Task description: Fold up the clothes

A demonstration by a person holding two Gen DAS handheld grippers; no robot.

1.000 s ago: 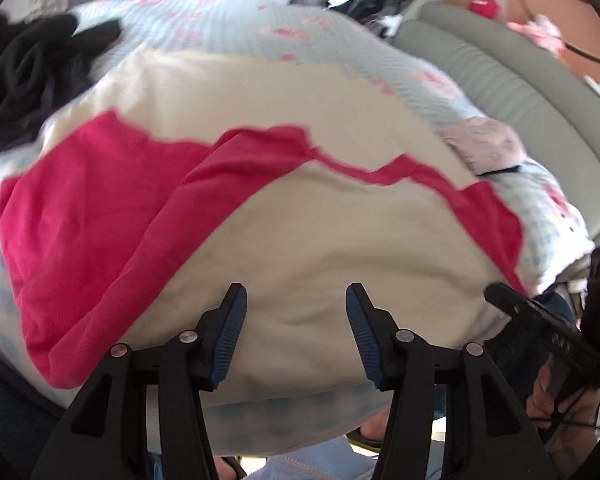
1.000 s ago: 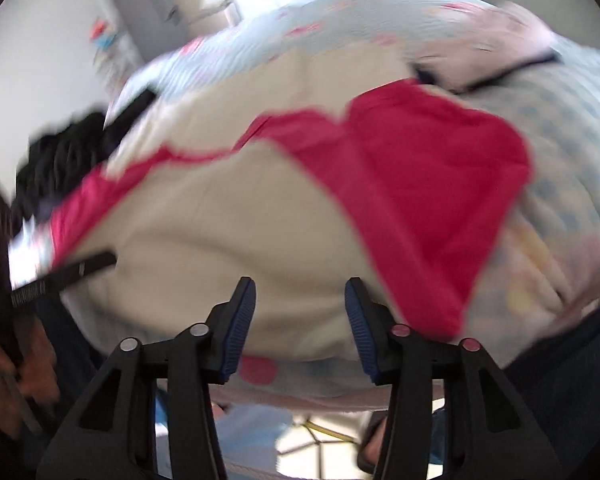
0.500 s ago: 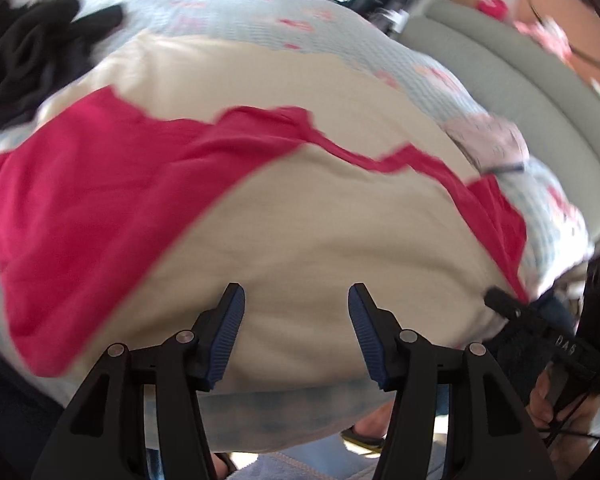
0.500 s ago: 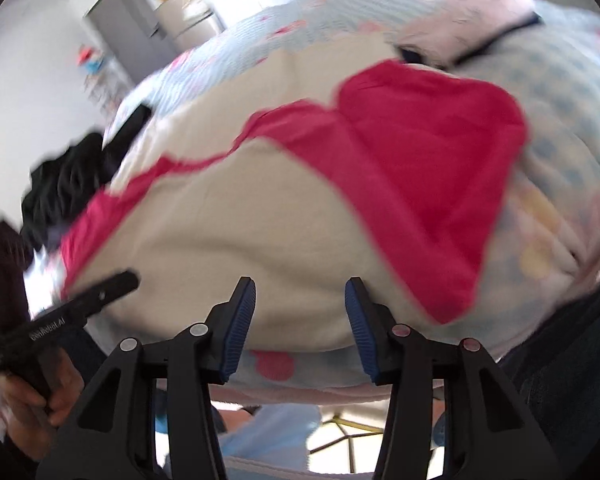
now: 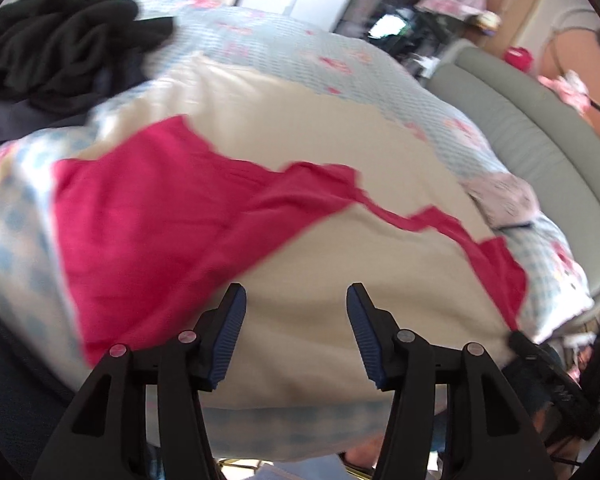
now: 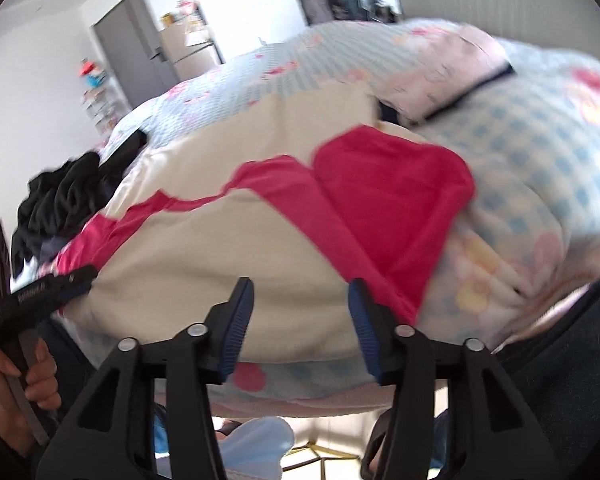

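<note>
On the checked bed (image 5: 284,36) a cream-and-red garment (image 5: 324,248) lies half-folded, both hand-held grippers, left (image 5: 296,334) spread and right (image 6: 300,326) opening, empty; next comes pinching its near hem.

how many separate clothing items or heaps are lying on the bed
3: the cream and red garment spread across the middle, a black clothes heap at the far left, a small pink folded piece at right. More may lie hidden.

garment (image 5: 292,184) spread flat across the bed (image 5: 308,52) | heap of clothes (image 5: 60,48) at its far-left corner | small folded item (image 5: 504,196) on bed, right of garment | sofa (image 5: 540,152) beyond bed's right side
</note>
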